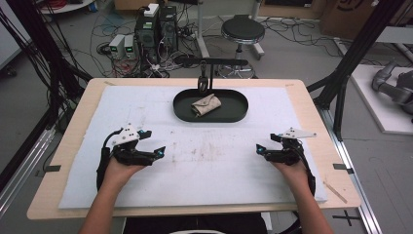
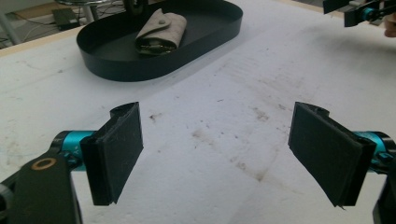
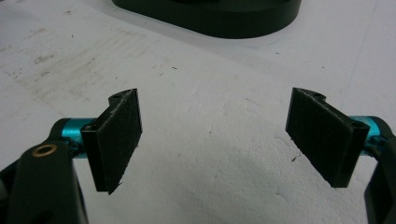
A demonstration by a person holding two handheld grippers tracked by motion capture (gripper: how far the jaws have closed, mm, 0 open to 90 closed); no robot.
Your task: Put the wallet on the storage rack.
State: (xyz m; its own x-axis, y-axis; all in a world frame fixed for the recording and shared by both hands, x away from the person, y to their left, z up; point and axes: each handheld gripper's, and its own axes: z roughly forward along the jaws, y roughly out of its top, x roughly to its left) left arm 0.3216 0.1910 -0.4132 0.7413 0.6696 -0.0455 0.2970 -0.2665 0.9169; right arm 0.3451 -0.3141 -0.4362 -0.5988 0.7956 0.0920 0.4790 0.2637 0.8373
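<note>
Left tongs [image 1: 155, 142] and right tongs [image 1: 265, 143] — both agape, empty — near the black tray [image 1: 183, 111] holding a folded pouch [image 1: 205, 105].

my left gripper [image 1: 155, 152] is black all over, with a pale grey three-cornered plate on top and a black cable looping off the side. my right gripper [image 1: 260, 150] matches it. my fingers [image 2: 117, 151] are flat black slabs faced with fuzzy padding, on teal barrels, with a brass-ringed screw hole below.
</note>
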